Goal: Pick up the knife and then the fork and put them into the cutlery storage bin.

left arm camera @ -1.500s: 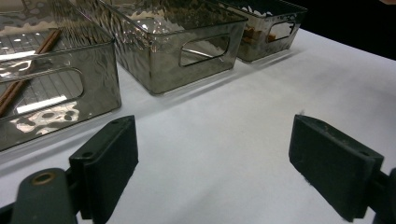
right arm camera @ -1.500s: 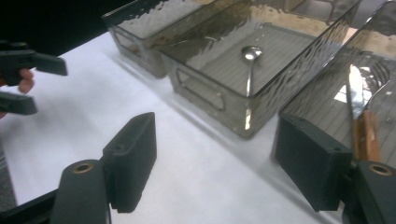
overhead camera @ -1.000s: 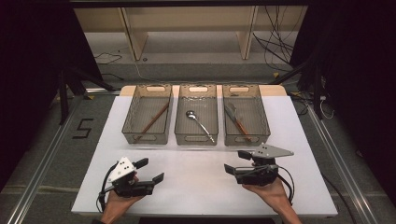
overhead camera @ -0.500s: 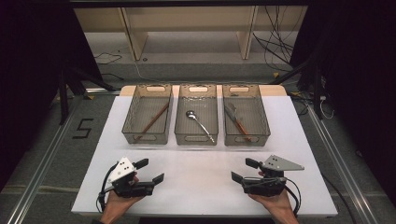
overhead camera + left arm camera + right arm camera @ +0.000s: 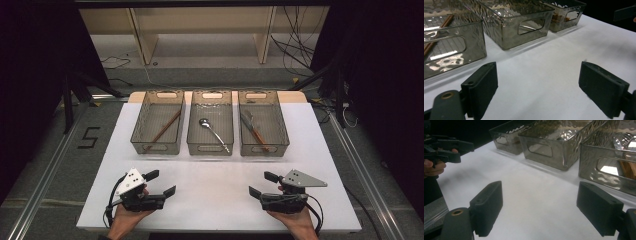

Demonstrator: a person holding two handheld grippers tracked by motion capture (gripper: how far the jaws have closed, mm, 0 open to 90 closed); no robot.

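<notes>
Three clear smoky bins stand in a row at the back of the white table (image 5: 215,200). The left bin (image 5: 158,148) holds wooden chopsticks (image 5: 164,130), the middle bin (image 5: 210,149) a metal spoon (image 5: 214,132), and the right bin (image 5: 264,149) a wooden-handled utensil (image 5: 255,131). My left gripper (image 5: 161,182) rests near the front left, open and empty. My right gripper (image 5: 261,184) sits near the front right, also open and empty. Both point inward toward each other. Bare table lies between the jaws in the left gripper view (image 5: 541,85) and the right gripper view (image 5: 542,205).
Beyond the table stand a low wooden shelf (image 5: 200,25) and loose cables (image 5: 300,45) on the floor. Metal rails (image 5: 45,165) run along both sides. The table's front edge lies just under both hands.
My right gripper has slid to the right and back toward the front edge. The left gripper has stayed put.
</notes>
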